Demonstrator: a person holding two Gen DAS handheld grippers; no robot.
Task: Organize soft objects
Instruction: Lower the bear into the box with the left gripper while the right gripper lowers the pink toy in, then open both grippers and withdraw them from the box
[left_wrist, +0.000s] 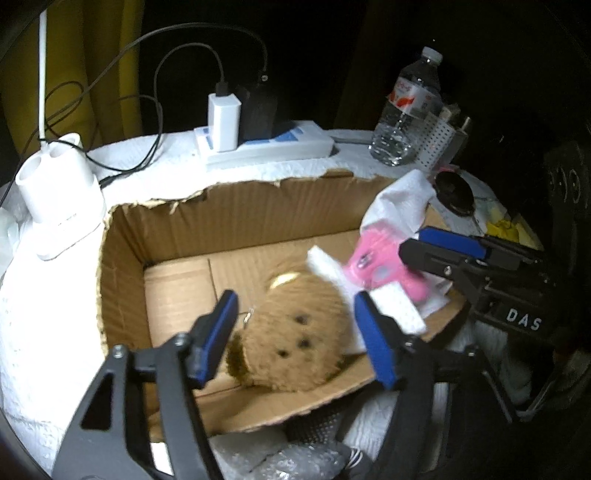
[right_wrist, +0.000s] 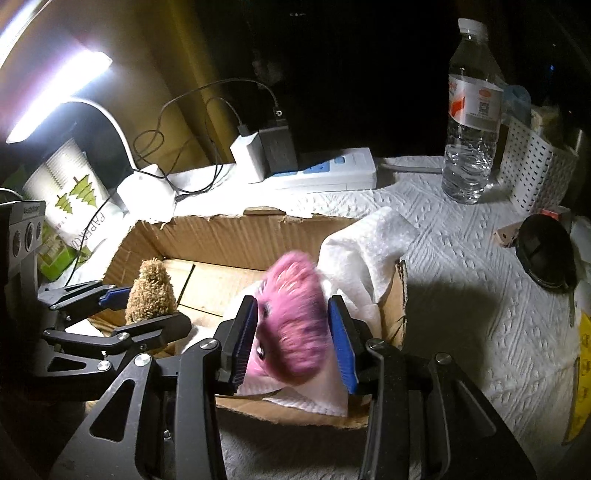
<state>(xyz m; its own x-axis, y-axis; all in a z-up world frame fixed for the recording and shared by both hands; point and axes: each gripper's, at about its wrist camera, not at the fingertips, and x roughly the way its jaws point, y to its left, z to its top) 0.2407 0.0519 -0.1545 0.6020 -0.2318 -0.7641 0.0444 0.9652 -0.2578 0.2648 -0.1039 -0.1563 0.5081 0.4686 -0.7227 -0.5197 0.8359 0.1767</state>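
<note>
The left gripper (left_wrist: 295, 339) is spread, its blue pads clear of the brown plush toy (left_wrist: 291, 332) that lies between them on the floor of the cardboard box (left_wrist: 236, 218), near the front wall. The toy's long axis runs roughly from seven to one o'clock in the left wrist view. At two o'clock from it, the right gripper (right_wrist: 291, 332) pinches the pink plush toy (right_wrist: 291, 306) low over white paper (right_wrist: 369, 240) in the box's right end. The left hand is nearer the brown toy, the right nearer the pink. Open floor lies toward ten o'clock; the torn back wall and a power strip (left_wrist: 266, 144) close off twelve o'clock.
</note>
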